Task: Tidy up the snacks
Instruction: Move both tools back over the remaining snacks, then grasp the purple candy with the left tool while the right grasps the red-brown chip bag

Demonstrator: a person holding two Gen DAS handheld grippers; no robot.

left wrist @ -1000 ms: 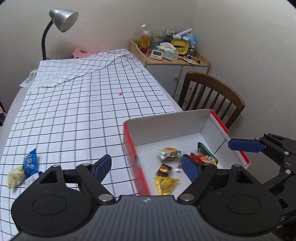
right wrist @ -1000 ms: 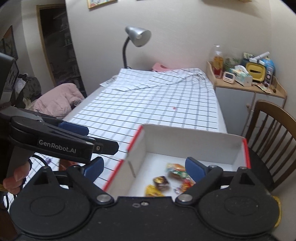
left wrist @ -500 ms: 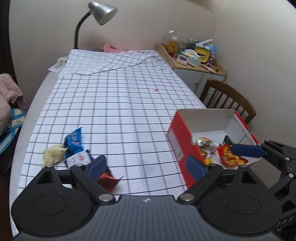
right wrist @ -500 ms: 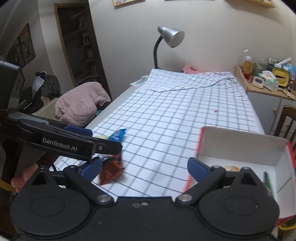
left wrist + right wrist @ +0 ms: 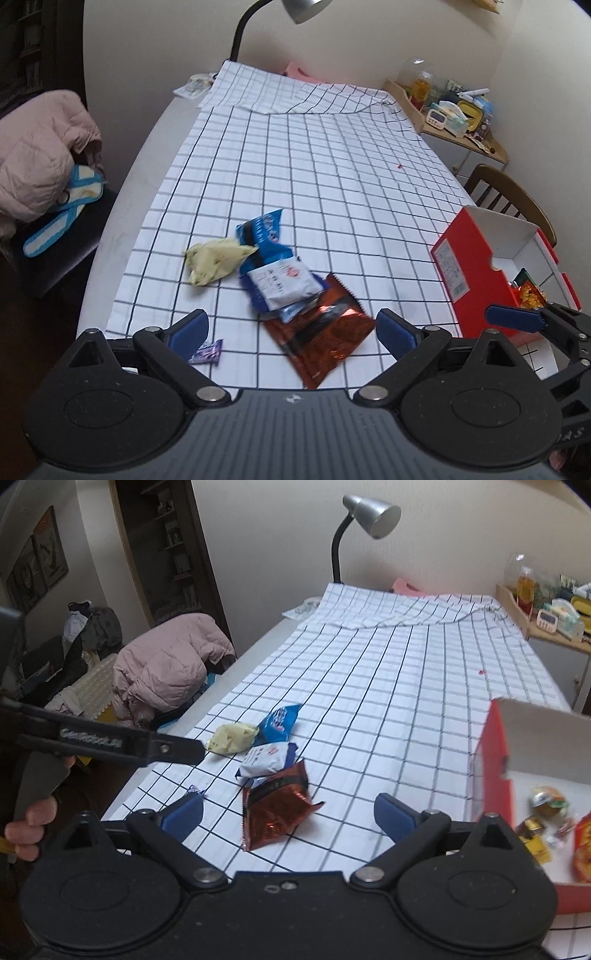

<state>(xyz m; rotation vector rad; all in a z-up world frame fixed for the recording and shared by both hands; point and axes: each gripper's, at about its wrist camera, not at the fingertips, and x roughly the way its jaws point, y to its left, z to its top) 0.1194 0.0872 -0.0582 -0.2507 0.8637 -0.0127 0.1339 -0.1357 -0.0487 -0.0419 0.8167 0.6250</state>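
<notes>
Loose snacks lie on the checked tablecloth (image 5: 332, 155): a red-brown foil packet (image 5: 319, 336) (image 5: 277, 805), a white-and-blue packet (image 5: 280, 282) (image 5: 266, 758), a blue packet (image 5: 262, 229) (image 5: 280, 718), a pale yellow packet (image 5: 214, 260) (image 5: 232, 738) and a small purple candy (image 5: 207, 352) (image 5: 194, 790). My left gripper (image 5: 293, 330) hovers over the foil packet, its jaws opening and pressing on nothing. My right gripper (image 5: 290, 814) stands open beside it, above the same packet. The red-and-white box (image 5: 465, 273) (image 5: 491, 775) at the right holds several snacks (image 5: 546, 801).
A desk lamp (image 5: 369, 513) stands at the table's far end. A wooden chair (image 5: 513, 199) and a cluttered side cabinet (image 5: 458, 118) are on the right. A pink jacket (image 5: 166, 657) lies on a seat past the table's left edge.
Both grippers have swung left, from over the box to over the loose snacks. The left jaws have spread wider. The box now sits at the right edge of both views.
</notes>
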